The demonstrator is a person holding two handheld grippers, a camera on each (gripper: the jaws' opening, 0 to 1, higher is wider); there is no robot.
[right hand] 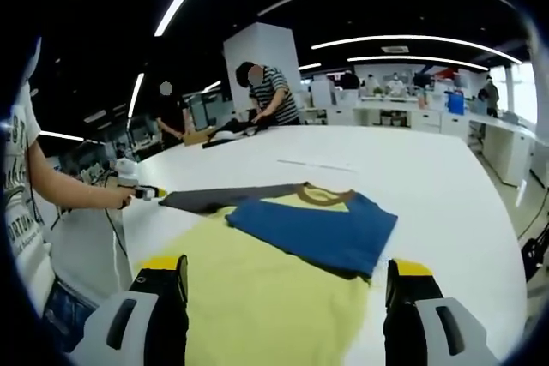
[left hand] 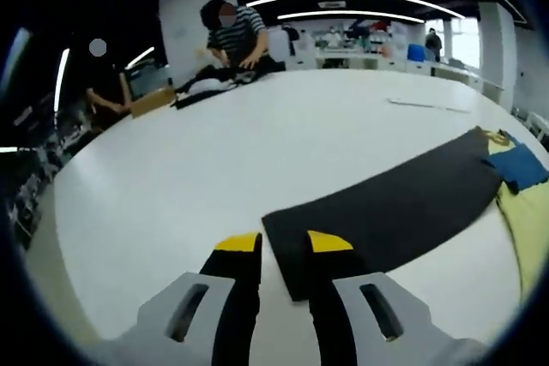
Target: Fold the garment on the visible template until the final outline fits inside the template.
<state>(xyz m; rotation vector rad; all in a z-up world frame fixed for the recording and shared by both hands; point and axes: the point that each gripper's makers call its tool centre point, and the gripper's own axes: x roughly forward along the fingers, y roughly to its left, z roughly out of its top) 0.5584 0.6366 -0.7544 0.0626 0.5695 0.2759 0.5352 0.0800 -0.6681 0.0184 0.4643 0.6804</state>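
Garment, a blue and yellow top with a dark grey sleeve stretched out sideways, lies flat on the white bench; in the right gripper view its folded blue part sits ahead of and between the right gripper's wide-spread, empty fingers, with yellow cloth running between them. In the left gripper view the sleeve's cuff end lies right at the left gripper's narrowly parted fingers, the right-hand tip over its edge, nothing pinched. Folding looks part done, and the next move probably calls for nipping that cuff and carrying the sleeve across the body.
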